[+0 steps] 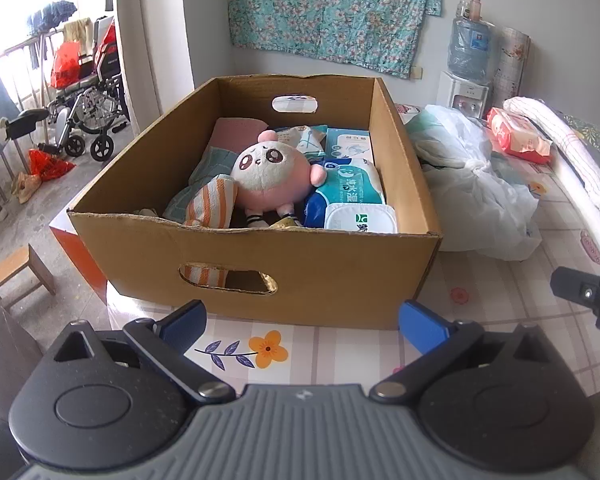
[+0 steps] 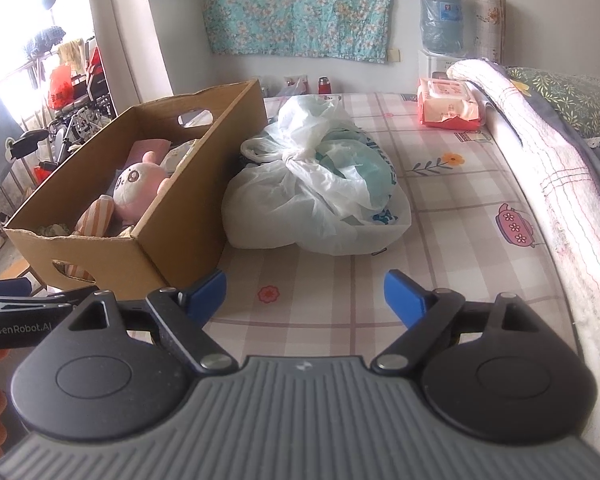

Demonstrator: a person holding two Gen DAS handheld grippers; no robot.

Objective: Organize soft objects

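A cardboard box (image 1: 316,276) stands on the checked bed sheet, just beyond my left gripper (image 1: 300,324), which is open and empty. Inside lie a pink plush toy (image 1: 268,172), an orange striped cloth (image 1: 212,200), a pink cushion (image 1: 236,130) and several wet-wipe packs (image 1: 352,184). In the right wrist view the box (image 2: 172,224) is to the left, with the plush (image 2: 136,186) inside. My right gripper (image 2: 305,294) is open and empty above the sheet. A knotted white plastic bag (image 2: 316,184) lies right of the box. A red tissue pack (image 2: 448,104) sits farther back.
A folded white blanket (image 2: 540,152) runs along the bed's right edge. A water dispenser (image 1: 466,80) stands at the back wall. Off the bed to the left are a wheelchair (image 1: 88,100) and a small wooden stool (image 1: 16,276). The right gripper's tip (image 1: 588,292) shows at the left view's right edge.
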